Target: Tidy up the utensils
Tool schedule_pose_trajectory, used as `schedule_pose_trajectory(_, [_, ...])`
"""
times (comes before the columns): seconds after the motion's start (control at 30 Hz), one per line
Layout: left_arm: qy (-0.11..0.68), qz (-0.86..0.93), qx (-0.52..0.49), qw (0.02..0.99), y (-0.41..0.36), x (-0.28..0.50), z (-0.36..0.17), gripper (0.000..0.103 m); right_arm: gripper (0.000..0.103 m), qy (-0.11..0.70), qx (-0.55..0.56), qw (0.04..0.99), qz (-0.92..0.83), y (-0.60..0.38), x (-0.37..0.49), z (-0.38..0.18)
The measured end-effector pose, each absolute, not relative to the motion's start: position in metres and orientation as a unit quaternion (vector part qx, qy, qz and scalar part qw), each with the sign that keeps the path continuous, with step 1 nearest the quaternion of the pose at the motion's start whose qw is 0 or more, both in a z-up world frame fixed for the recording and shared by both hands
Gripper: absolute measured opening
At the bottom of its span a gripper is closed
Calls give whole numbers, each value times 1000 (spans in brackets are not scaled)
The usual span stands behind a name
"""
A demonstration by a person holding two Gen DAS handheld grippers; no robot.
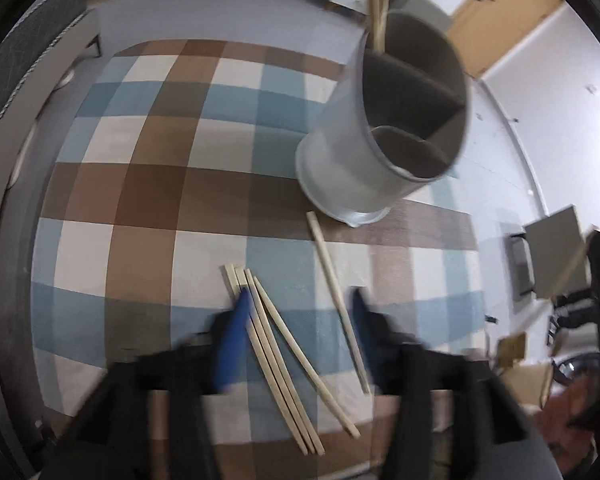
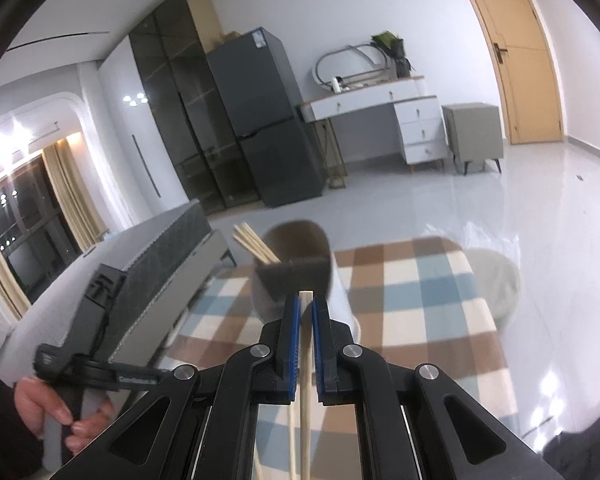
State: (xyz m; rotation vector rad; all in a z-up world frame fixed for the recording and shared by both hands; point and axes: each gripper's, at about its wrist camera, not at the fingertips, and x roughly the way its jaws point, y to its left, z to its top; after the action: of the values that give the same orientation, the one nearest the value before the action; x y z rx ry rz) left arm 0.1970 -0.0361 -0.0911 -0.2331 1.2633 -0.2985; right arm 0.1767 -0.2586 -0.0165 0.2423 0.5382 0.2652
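On the checked tablecloth (image 1: 148,184) lie five loose chopsticks (image 1: 276,364): a bundle of three side by side, a fourth splayed just beside them, a fifth (image 1: 336,292) apart to the right with its top end near the foot of the utensil holder (image 1: 364,148). The holder is a pale round tub with dark inner dividers; a few chopsticks (image 1: 376,12) already stand in its far compartment, the others look empty. The left gripper (image 1: 300,320) hangs over the loose sticks with its blue jaws spread and nothing pinched; the bundle and the splayed stick lie between them, the lone stick close against the right jaw. This view is motion-blurred, so contact with the cloth is unclear. The right gripper (image 2: 306,312) is clenched on one chopstick (image 2: 305,360), which runs up between the pads with its square end poking just past the tips, pointed toward the holder (image 2: 296,272).

Handling, as a judgement: the sticks are thin, light, stiff wood, smooth enough to roll or slide on the cloth. They are unlikely to break, but easy to twist in the pads. Best to pinch across the width near the middle, or at the thicker square end, so the stick does not pivot. Taking the bundle at once risks one slipping out. The holder looks light too and could tip if nudged.
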Motion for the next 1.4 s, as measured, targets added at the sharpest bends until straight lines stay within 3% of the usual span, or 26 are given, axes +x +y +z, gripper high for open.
schedule_pose_trajectory(0.47, [601, -69, 9, 796, -128, 211, -146, 63, 6, 246, 146, 949, 134, -286, 166, -13])
schedule_pose_trajectory(0.5, [607, -62, 10, 792, -130, 211, -149, 57, 6, 246, 152, 948, 133, -289, 166, -13])
schedule_pose_trajectory(0.53, [616, -59, 3, 785, -131, 210, -153, 37, 6, 246, 159, 947, 132, -291, 166, -13])
schedule_pose_trajectory(0.57, [617, -51, 8, 785, -133, 208, -156, 31, 6, 246, 166, 946, 132, -294, 165, -13])
schedule_pose_trajectory(0.63, [609, -55, 11, 791, -134, 201, -155, 9, 6, 243, 174, 945, 131, -298, 164, -11])
schedule_pose_trajectory(0.73, [617, -68, -1, 784, -129, 193, -156, 1, 6, 238, 181, 945, 133, -301, 161, -9])
schedule_pose_trajectory(1.1, [644, -131, 9, 753, -107, 149, -160, 2, 6, 231, 201, 943, 133, -304, 159, -5])
schedule_pose_trajectory(1.2, [639, -114, 20, 760, -115, 160, -156, 18, 6, 233, 206, 942, 128, -307, 160, -5])
schedule_pose_trajectory(1.23, [636, -110, 24, 764, -117, 165, -155, 35, 6, 233, 209, 941, 126, -309, 160, -6])
schedule_pose_trajectory(1.27, [633, -105, 31, 767, -121, 169, -154, 42, 6, 233, 211, 941, 124, -312, 160, -6])
schedule_pose_trajectory(1.4, [631, -96, 73, 767, -136, 187, -160, 49, 6, 232, 223, 940, 118, -319, 160, -6])
